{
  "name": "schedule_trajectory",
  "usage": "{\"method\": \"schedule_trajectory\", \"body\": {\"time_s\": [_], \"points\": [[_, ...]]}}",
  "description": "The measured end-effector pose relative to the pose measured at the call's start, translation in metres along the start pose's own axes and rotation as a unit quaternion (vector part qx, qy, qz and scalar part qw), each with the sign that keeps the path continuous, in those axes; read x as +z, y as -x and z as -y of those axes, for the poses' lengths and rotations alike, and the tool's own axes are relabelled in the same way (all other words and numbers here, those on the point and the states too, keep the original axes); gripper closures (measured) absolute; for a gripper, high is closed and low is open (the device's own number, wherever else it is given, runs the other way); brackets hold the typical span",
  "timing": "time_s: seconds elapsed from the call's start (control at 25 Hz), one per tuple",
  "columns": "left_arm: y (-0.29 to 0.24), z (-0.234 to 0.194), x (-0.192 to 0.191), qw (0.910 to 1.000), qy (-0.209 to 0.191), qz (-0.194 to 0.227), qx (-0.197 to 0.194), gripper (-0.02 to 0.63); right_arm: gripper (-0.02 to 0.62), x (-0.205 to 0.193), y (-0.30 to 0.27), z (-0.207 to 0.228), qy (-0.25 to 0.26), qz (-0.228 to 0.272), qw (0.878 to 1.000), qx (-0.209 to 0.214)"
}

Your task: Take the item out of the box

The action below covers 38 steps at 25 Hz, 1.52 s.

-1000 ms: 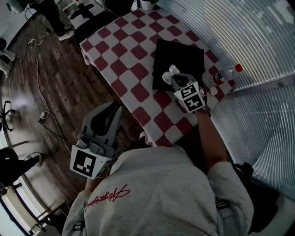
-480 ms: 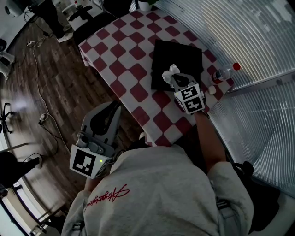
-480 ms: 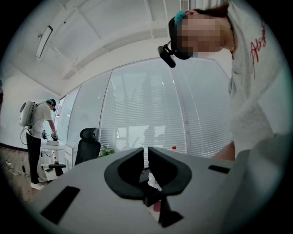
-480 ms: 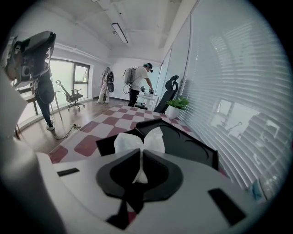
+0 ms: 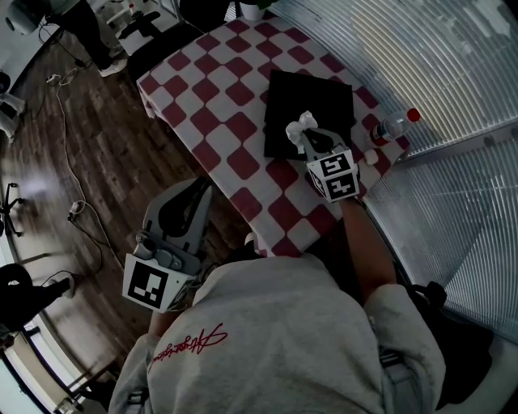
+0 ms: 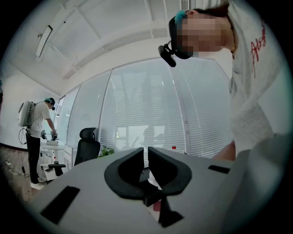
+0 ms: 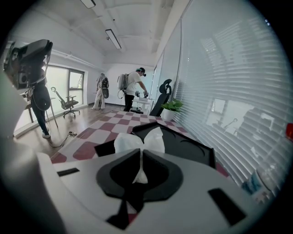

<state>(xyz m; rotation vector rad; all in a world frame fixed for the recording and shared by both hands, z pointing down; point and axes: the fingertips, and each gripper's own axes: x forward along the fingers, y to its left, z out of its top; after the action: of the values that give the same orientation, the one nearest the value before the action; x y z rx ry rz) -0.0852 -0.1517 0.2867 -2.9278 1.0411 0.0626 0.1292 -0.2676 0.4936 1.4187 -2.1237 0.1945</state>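
Note:
A flat black box (image 5: 316, 101) lies open on the red-and-white checked table (image 5: 218, 89). A crumpled white tissue-like item (image 5: 300, 126) sits over the box's near edge, and my right gripper (image 5: 307, 137) is shut on it. In the right gripper view the white item (image 7: 142, 140) fans out above the jaws of that gripper (image 7: 140, 157), with the black box (image 7: 187, 142) behind it. My left gripper (image 5: 193, 192) hangs off the table's near-left side over the wooden floor. In its own view the left gripper (image 6: 146, 153) has its jaws together with nothing between them.
A clear bottle with a red cap (image 5: 394, 127) lies at the table's right edge by the window blinds (image 5: 453, 73). A potted plant (image 5: 257, 8) stands at the far end. Beyond the table are an office chair (image 7: 161, 101) and a person (image 7: 135, 89).
My right gripper has rolled slightly, still pinching the white item over the box. The left gripper has stayed where it was.

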Motion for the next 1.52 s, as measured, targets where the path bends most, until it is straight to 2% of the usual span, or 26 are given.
{"method": "schedule_trajectory", "body": {"time_s": [0.12,0.32,0.48,0.72,0.92,1.52], "points": [[0.0,-0.001,0.003,0.9999,-0.007,0.014,0.0,0.566,0.566,0.001,0.001,0.0,-0.002,0.006,1.0,-0.006],[0.0,0.0,-0.002,1.0,0.001,0.001,0.0,0.566,0.566,0.004,0.004,0.003,-0.008,0.015,1.0,-0.013],[0.0,-0.001,0.002,0.9999,-0.007,0.01,0.0,0.566,0.568,0.008,0.008,0.006,-0.015,0.022,0.999,-0.019],[0.0,0.0,-0.002,1.0,-0.001,0.001,-0.003,0.566,0.568,0.012,0.015,0.007,-0.014,0.032,0.999,-0.026],[0.0,0.0,0.002,0.9999,-0.004,0.013,-0.004,0.566,0.568,0.019,0.023,0.007,-0.023,0.045,0.998,-0.031],[-0.002,0.002,-0.001,0.9999,0.002,0.002,-0.01,0.566,0.568,0.045,0.047,0.006,-0.03,0.085,0.995,-0.037]]}}
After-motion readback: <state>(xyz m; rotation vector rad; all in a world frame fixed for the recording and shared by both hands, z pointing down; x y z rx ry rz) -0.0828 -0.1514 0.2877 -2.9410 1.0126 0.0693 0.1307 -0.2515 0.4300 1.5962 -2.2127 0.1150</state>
